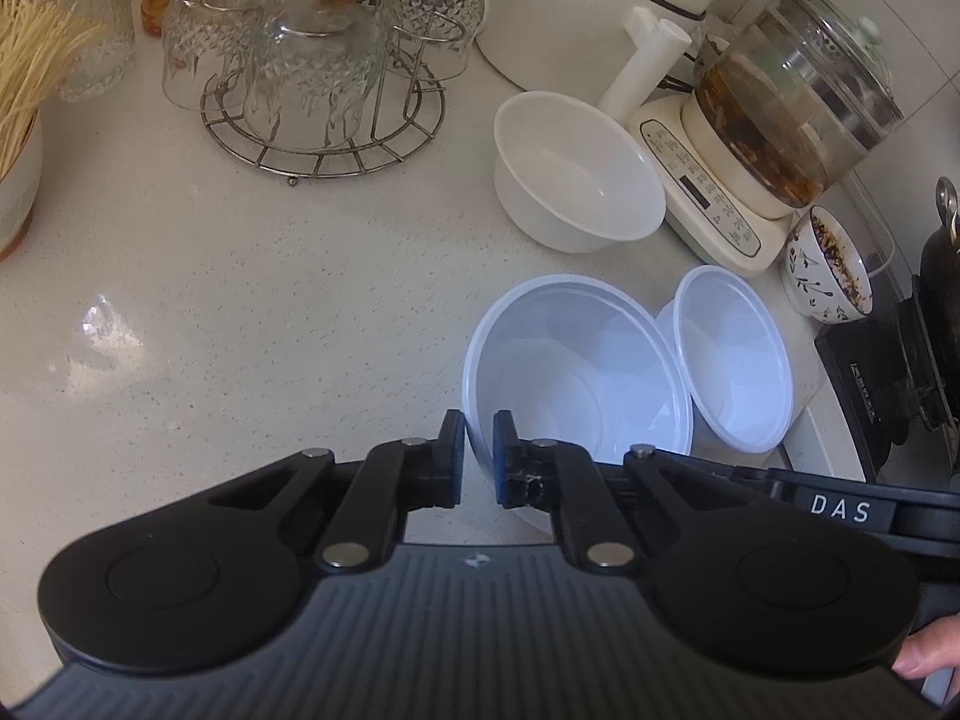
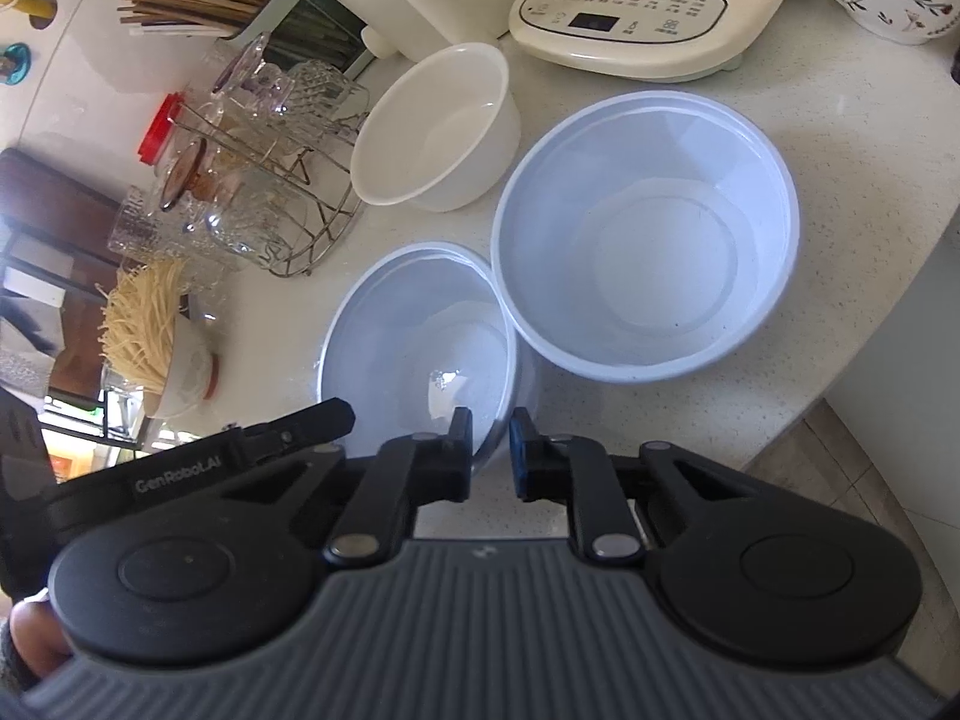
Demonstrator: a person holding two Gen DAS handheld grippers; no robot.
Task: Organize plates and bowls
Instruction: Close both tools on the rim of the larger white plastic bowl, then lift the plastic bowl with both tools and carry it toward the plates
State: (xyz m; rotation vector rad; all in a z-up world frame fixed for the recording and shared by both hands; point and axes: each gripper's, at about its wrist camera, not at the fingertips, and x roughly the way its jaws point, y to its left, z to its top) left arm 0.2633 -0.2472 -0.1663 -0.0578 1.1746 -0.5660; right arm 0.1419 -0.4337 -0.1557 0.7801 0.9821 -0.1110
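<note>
Left tongs (image 1: pixel 479 429) pinching translucent white bowl (image 1: pixel 588 360) rim

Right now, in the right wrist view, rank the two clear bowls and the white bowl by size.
1. Far clear bowl.
2. Near clear bowl, rim in the right gripper.
3. White bowl; it sits farther back, so third is unsure.

near bowl (image 2: pixel 420 336) – translucent, upright, rim touching its twin (image 2: pixel 648 234) | white bowl (image 2: pixel 438 126) – upright, behind them
</note>
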